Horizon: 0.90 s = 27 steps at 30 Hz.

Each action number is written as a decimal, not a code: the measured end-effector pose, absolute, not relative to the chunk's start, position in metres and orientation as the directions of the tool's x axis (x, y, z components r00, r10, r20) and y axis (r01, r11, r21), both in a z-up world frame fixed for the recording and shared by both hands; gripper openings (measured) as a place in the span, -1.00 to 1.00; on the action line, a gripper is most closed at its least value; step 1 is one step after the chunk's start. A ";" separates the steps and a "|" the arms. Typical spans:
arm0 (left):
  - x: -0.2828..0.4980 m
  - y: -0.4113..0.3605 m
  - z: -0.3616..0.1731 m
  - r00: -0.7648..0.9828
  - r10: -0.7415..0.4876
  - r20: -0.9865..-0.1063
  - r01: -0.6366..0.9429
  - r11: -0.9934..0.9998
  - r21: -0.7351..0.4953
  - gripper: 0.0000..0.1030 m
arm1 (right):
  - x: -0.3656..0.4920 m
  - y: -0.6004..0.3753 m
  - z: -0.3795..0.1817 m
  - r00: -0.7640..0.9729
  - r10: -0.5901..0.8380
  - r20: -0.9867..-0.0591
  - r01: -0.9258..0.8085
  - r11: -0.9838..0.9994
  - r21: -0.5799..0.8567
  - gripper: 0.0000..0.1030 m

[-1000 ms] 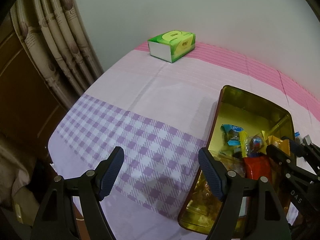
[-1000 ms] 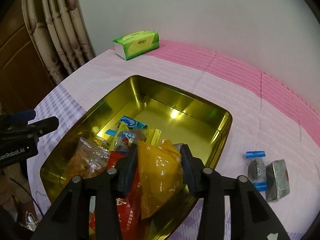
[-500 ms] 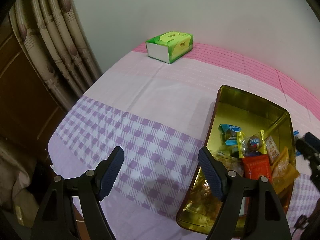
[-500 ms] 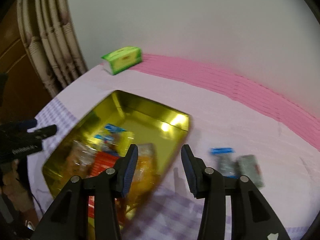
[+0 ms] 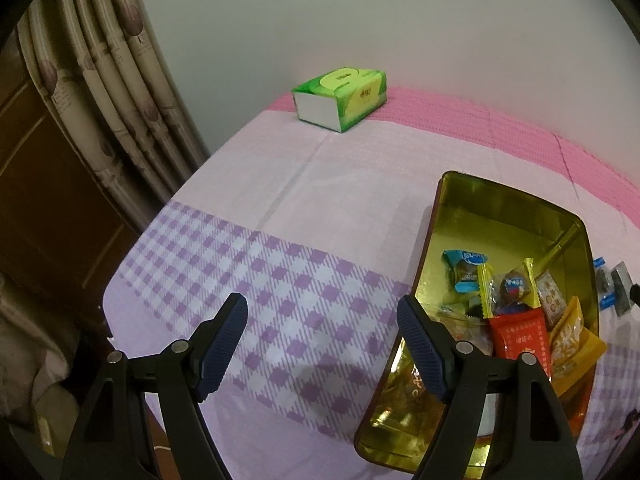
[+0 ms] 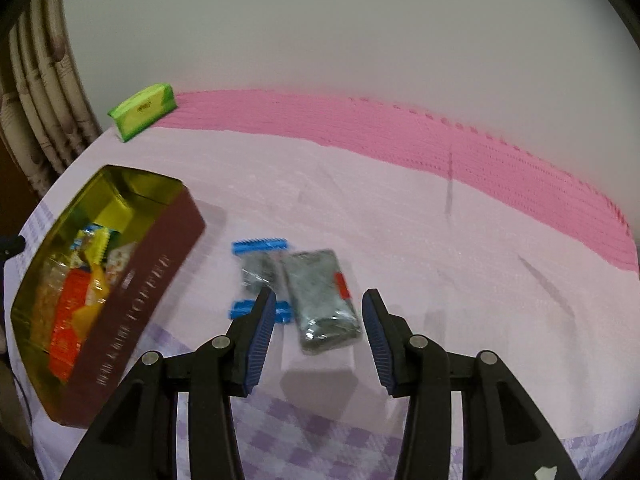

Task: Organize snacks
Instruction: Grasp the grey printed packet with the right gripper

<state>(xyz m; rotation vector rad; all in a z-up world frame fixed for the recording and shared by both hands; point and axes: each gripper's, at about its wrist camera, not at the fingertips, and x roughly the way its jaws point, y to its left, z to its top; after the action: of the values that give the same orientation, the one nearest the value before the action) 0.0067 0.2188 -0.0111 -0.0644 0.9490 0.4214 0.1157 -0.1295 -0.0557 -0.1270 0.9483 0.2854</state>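
1. Left wrist view: left gripper (image 5: 322, 340) hovering above the purple-checked tablecloth (image 5: 280, 280), fingers spread wide, nothing between them.
2. Just right of it, the gold tin (image 5: 504, 200) on the cloth, near half piled with wrapped snacks: red packet (image 5: 520, 338), orange pouch (image 5: 572, 336), blue-wrapped sweet (image 5: 464, 274), yellow-edged candy (image 5: 510, 286).
3. Far back by the wall, a green tissue box (image 5: 340, 98), well apart from the action.
4. At the right edge, past the tin's rim, two loose snacks barely peeking in.
5. Right wrist view: right gripper (image 6: 320, 332) released, jaws apart, lined up over the silver packet (image 6: 322, 300) lying flat on the cloth.
6. Touching its left side, a blue-ended clear wrapper (image 6: 258, 268); both outside the tin, near its brown wall (image 6: 140, 292).
7. Likely light, crinkly and slick, that silver film; contents possibly brittle, so a gentle squeeze.
8. Best bite probably across the narrow width at mid-body, pads on the long edges, clear of the neighbour's blue seal.
9. Slight motion blur here; fine wrapper detail not readable.
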 end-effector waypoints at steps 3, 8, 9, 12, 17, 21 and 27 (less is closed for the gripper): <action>0.007 0.218 -0.011 0.514 0.303 -0.803 -0.366 0.924 0.114 0.51 | 0.120 -0.133 -0.065 0.535 0.191 -0.823 -0.305 0.952 0.023 -0.17; 0.010 0.210 -0.010 0.515 0.291 -0.806 -0.342 0.932 0.118 0.51 | 0.125 -0.132 -0.077 0.525 0.200 -0.827 -0.330 0.944 0.019 -0.17; 0.011 0.208 -0.010 0.515 0.287 -0.807 -0.337 0.934 0.117 0.51 | 0.127 -0.132 -0.079 0.523 0.205 -0.827 -0.337 0.941 0.021 -0.17; 0.013 0.199 -0.007 0.517 0.274 -0.811 -0.321 0.940 0.113 0.51 | 0.129 -0.132 -0.082 0.520 0.217 -0.826 -0.349 0.937 0.026 -0.18; 0.020 0.176 -0.003 0.520 0.252 -0.816 -0.274 0.954 0.120 0.51 | 0.134 -0.134 -0.086 0.515 0.251 -0.820 -0.351 0.934 0.065 -0.32; 0.028 0.151 0.002 0.532 0.208 -0.821 -0.217 0.970 0.105 0.51 | 0.132 -0.139 -0.085 0.510 0.280 -0.813 -0.347 0.932 0.103 -0.34; 0.044 0.107 0.011 0.548 0.102 -0.831 -0.116 0.992 0.045 0.51 | 0.122 -0.161 -0.081 0.529 0.273 -0.804 -0.304 0.945 0.121 -0.35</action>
<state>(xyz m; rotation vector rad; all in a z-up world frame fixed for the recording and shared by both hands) 0.0444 0.1066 0.0114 -0.0153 0.9829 0.1288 0.1217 -0.1606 -0.0806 -0.0355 0.9534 0.3448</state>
